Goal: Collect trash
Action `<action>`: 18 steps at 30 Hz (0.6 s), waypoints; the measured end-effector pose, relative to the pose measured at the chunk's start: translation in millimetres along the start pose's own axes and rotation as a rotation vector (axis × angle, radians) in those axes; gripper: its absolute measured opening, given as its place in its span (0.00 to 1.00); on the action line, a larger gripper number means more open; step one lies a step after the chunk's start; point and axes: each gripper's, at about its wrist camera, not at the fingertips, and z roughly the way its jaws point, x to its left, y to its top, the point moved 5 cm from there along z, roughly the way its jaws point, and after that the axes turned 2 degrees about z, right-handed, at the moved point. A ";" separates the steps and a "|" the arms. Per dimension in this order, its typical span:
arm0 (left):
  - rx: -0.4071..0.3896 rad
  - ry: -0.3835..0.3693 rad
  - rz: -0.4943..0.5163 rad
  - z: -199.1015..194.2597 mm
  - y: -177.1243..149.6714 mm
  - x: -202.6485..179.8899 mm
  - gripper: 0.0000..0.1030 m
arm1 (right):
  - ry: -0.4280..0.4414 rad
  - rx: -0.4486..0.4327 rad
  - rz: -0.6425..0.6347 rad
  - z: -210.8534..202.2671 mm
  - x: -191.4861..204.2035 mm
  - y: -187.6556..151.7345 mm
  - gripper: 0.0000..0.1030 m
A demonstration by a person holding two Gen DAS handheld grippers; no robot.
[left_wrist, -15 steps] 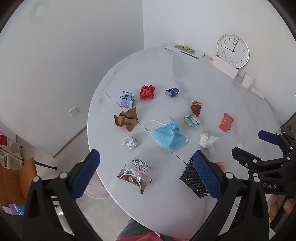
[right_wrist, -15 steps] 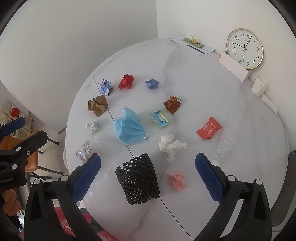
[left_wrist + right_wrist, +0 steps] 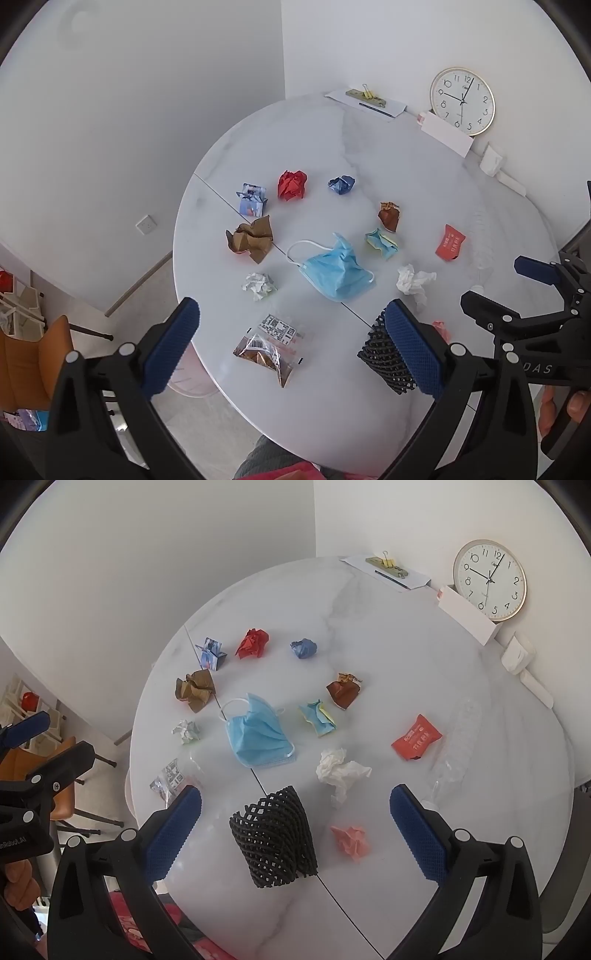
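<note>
Trash lies scattered on a round white marble table point(image 3: 369, 147). A blue face mask point(image 3: 334, 271) point(image 3: 258, 740) is in the middle. Around it are a brown paper wad point(image 3: 253, 240), a red wad point(image 3: 291, 184), a white tissue point(image 3: 340, 770), a pink wad point(image 3: 351, 842), a red packet point(image 3: 415, 738) and a clear snack bag point(image 3: 267, 350). A black mesh sleeve point(image 3: 275, 838) point(image 3: 386, 354) lies near the front edge. My left gripper point(image 3: 291, 347) is open and empty, above the snack bag. My right gripper point(image 3: 295, 830) is open and empty, above the mesh sleeve.
A wall clock point(image 3: 489, 579) leans at the back right beside a white box point(image 3: 467, 614). Papers with a binder clip point(image 3: 386, 568) lie at the table's far edge. A clear plastic bottle point(image 3: 454, 746) lies on the right. An orange chair point(image 3: 26, 358) stands on the left.
</note>
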 end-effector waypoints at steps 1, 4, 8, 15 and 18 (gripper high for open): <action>0.001 -0.001 -0.002 -0.2 -0.1 0.0 0.94 | 0.000 0.001 0.001 0.1 0.2 0.1 0.98; 0.000 -0.005 0.000 0.0 -0.6 -0.3 0.94 | 0.000 0.000 -0.002 -0.1 -0.1 -0.9 0.98; 0.000 -0.007 0.000 0.0 -1.1 -0.5 0.94 | -0.002 0.000 0.000 -2.3 2.0 0.3 0.98; 0.004 -0.006 0.003 0.1 -2.3 -1.7 0.94 | -0.003 0.001 -0.001 1.0 2.7 -0.8 0.98; 0.006 -0.005 0.004 0.0 -2.6 -1.8 0.94 | -0.002 0.001 -0.001 0.3 1.8 -0.4 0.98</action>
